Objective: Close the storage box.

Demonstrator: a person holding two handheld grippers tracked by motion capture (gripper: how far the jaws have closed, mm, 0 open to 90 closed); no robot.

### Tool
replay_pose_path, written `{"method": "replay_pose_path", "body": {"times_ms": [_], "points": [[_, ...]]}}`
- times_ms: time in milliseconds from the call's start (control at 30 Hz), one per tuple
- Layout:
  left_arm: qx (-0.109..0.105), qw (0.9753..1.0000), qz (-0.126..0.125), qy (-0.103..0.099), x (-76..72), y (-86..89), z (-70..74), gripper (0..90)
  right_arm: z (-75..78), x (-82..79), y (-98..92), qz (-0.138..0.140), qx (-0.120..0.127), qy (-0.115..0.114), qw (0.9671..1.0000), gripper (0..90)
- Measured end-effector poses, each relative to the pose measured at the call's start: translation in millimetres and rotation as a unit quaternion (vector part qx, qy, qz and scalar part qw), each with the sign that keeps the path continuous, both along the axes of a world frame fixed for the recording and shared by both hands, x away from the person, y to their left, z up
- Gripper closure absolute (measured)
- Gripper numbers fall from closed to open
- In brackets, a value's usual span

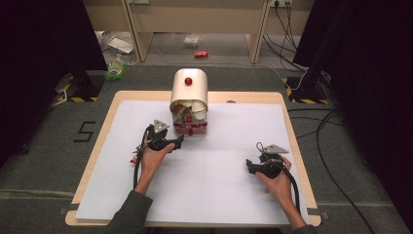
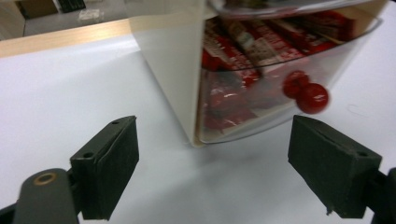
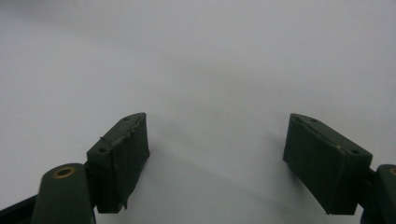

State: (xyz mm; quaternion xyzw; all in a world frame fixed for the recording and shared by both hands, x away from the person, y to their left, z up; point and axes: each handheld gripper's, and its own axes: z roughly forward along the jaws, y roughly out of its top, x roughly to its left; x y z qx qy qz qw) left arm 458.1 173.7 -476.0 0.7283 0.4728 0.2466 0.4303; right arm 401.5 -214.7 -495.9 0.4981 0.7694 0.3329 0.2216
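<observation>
A cream, round-topped container with a red knob on top stands at the table's far middle. Its clear lower drawer holds several red-wrapped bars and carries a red ball knob. My left gripper is open just in front-left of the container, and in the left gripper view the drawer's corner lies a short way beyond its jaws, with nothing between them. My right gripper rests open over the white sheet at the right, its jaws wide apart above bare white surface.
A white sheet covers most of the wooden table. A small red item lies by the left hand. Beyond the table are floor cables, a red can and wooden furniture legs.
</observation>
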Motion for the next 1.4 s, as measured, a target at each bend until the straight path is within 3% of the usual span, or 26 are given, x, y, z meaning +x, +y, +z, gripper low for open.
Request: {"method": "replay_pose_path", "body": {"times_ms": [367,500,867,1067,1233,1400], "points": [[-0.009,0.9997,-0.021,-0.012,-21.1,-2.0,6.7,15.7,0.0,0.0,0.0,0.000,0.000,0.000,1.0000,22.4],[-0.025,0.9993,-0.021,-0.015,-26.8,-0.1,7.0,15.6,0.0,0.1,-0.2,0.001,-0.001,-0.001,1.0000,22.5],[-0.027,0.9985,-0.030,-0.036,-44.1,-0.4,14.9,15.5,-0.1,0.1,-0.1,0.000,-0.002,-0.001,1.0000,22.5],[-0.021,0.9987,-0.038,-0.027,-52.0,2.2,11.1,15.4,0.0,0.1,-0.2,0.001,-0.001,-0.001,1.0000,22.5],[-0.030,0.9981,-0.038,-0.039,-59.4,4.4,15.0,15.4,0.0,0.0,0.0,0.000,0.000,0.000,1.0000,22.5],[-0.034,0.9980,-0.044,-0.029,-64.8,6.2,10.2,15.3,-0.1,0.2,-0.4,0.001,0.000,-0.001,1.0000,22.5]]}}
